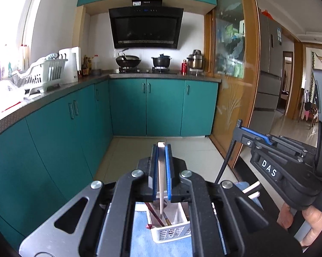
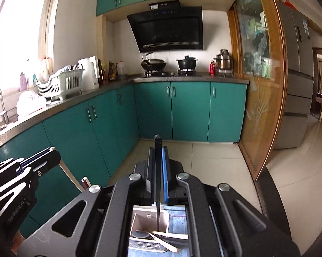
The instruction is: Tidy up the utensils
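My left gripper [image 1: 161, 147] is shut on a flat silver utensil handle [image 1: 161, 180] that hangs down into a white slotted utensil holder [image 1: 171, 231] on a blue cloth [image 1: 143, 235]. Dark red chopsticks [image 1: 155, 216] stand in the holder. My right gripper [image 2: 158, 147] is shut on a thin black utensil [image 2: 158, 184] whose lower end reaches into the white holder [image 2: 148, 218]. Pale wooden chopsticks [image 2: 165, 238] lie across the holder's front. Each gripper shows in the other's view, the right one [image 1: 244, 128] at the right and the left one [image 2: 51, 150] at the left.
Teal cabinets [image 1: 126, 107] run under a grey counter [image 1: 53, 94] with a white dish rack [image 1: 41, 72]. A stove carries a wok [image 1: 127, 61] and a black pot [image 1: 161, 61]. A wood-framed glass door [image 1: 231, 85] stands at the right. Tiled floor [image 2: 214, 160] lies ahead.
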Demonstrator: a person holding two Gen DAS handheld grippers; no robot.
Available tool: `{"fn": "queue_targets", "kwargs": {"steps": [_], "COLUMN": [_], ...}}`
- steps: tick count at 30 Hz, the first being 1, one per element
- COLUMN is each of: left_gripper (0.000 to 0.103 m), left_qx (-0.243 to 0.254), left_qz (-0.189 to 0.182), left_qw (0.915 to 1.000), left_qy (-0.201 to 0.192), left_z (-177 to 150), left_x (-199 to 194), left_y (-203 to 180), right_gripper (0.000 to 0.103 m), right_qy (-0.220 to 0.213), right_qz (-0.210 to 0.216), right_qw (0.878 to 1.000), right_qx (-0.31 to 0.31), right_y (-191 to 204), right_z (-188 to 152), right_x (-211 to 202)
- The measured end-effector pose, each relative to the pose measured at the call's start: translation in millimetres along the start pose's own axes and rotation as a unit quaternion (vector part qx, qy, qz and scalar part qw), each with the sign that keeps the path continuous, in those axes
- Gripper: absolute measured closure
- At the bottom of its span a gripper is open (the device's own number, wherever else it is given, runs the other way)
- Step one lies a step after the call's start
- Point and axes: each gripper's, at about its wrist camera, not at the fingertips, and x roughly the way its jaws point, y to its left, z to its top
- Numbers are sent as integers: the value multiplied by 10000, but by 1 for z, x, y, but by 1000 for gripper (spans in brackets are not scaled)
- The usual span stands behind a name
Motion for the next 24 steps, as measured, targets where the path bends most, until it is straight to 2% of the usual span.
{"fn": "queue_targets", "kwargs": {"steps": [12, 13, 14, 16, 17, 18, 20, 22, 24], "left_gripper": [96, 92, 75, 55, 54, 53, 40, 29, 22], "left_qx": [20, 30, 43, 61, 77, 129, 217, 271, 333], "left_qz": [104, 145, 188, 246, 254, 255, 265, 266, 246], "left_qw": [9995, 9995, 9995, 9997, 9996, 9995, 9992, 9985, 9981], "left_qy": [284, 270, 230, 68, -19, -112, -224, -397, -453], "left_z": [-22, -23, -22, -21, -21, -20, -20, -25, -34], "left_x": [18, 16, 12, 0, -7, -15, -31, -54, -72], "left_y": [2, 3, 3, 3, 3, 2, 0, -2, -3], "right_gripper": [96, 96, 92, 74, 59, 54, 52, 40, 19], "right_qy": [340, 343, 311, 97, -16, -187, -369, -619, -865], "right_qz": [141, 155, 207, 260, 289, 357, 425, 525, 514], "right_qw": [9993, 9992, 9992, 9995, 9994, 9989, 9983, 9967, 9949], "right_qx": [113, 114, 117, 180, 209, 221, 163, 54, -43], "right_y": [-2, -2, -2, -4, -4, -4, -2, 0, 0], "right_z": [-30, -30, -30, -29, -27, -26, -25, -30, -39], "right_x": [11, 10, 6, -10, -19, -33, -54, -88, -118]}}
